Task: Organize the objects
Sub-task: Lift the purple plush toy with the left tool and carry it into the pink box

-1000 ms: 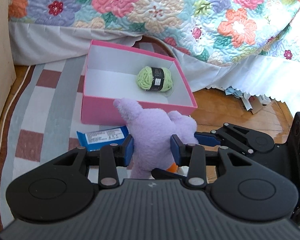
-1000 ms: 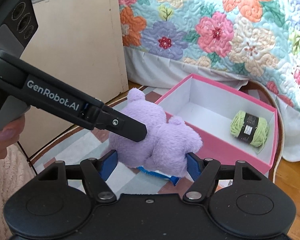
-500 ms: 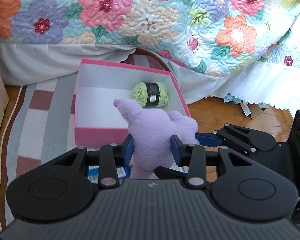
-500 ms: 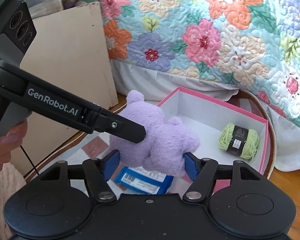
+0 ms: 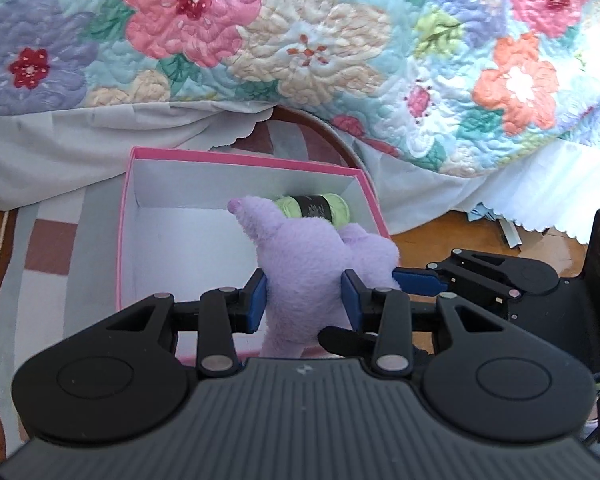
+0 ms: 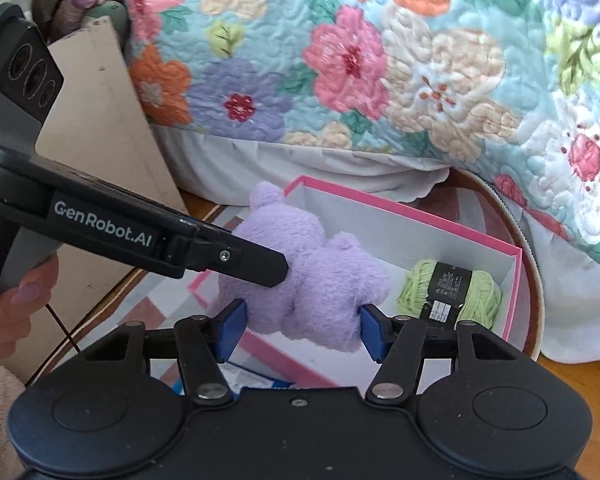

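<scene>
Doubly gripping one purple plush toy (image 5: 308,264), from two sides at once. Clamping it firmly with the left gripper (image 5: 304,300), pressing both blue pads into the fur on either flank and denting it, with the toy's body rising up out of the gap and one ear pointing toward the far wall of the box. Closing in on the same toy with the right gripper (image 6: 302,328), coming at it crosswise to the left one, narrowing the jaws with the plush between them and meeting the fur with both blue pads at its lower edge. Carrying the toy clear of the striped rug (image 5: 52,248) and hanging it over the near rim of the pink box (image 5: 244,158), not resting it on the white floor inside. Hiding, in the left wrist view, part of the green ball of yarn (image 6: 448,292) lying in the far right corner of that box, near the toy but not touching it in the right wrist view. Leaving a blue packet (image 6: 252,380) on the rug just outside the box's near wall, below the toy and half hidden behind the right gripper's body. Wrapping a hand (image 6: 4,312) around the left gripper's handle at the left edge of the right wrist view. Showing a flowered quilt (image 5: 300,40) draping down behind the box, and wooden floor (image 5: 440,240) to its right.
</scene>
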### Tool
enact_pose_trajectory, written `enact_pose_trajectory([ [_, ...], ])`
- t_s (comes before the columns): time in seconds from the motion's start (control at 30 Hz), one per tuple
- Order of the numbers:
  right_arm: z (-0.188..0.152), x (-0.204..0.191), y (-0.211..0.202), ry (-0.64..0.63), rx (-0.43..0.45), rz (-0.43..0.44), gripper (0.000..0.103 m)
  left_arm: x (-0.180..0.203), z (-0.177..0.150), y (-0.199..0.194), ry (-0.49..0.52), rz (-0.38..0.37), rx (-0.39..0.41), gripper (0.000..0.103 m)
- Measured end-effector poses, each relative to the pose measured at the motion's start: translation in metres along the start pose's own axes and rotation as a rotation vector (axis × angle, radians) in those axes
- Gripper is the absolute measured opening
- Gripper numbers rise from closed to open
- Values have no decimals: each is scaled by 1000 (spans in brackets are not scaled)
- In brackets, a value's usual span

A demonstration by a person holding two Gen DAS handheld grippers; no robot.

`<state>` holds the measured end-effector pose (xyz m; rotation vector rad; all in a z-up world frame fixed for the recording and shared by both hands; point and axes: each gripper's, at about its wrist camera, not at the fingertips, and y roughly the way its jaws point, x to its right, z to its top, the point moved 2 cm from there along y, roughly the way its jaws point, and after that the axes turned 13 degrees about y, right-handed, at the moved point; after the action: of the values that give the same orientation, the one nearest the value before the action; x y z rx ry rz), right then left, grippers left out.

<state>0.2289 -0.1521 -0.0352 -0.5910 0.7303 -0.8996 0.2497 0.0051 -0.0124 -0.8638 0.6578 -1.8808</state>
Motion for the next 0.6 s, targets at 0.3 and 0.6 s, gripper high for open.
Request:
enact_pose_trajectory([
  [0.3,15,31,62,45,-98,3,60,-31,11,60,-34,53,-85,38],
  [0.6,28,48,121,27,-169,-21,60,-63,18,111,-93,114,-141,38],
])
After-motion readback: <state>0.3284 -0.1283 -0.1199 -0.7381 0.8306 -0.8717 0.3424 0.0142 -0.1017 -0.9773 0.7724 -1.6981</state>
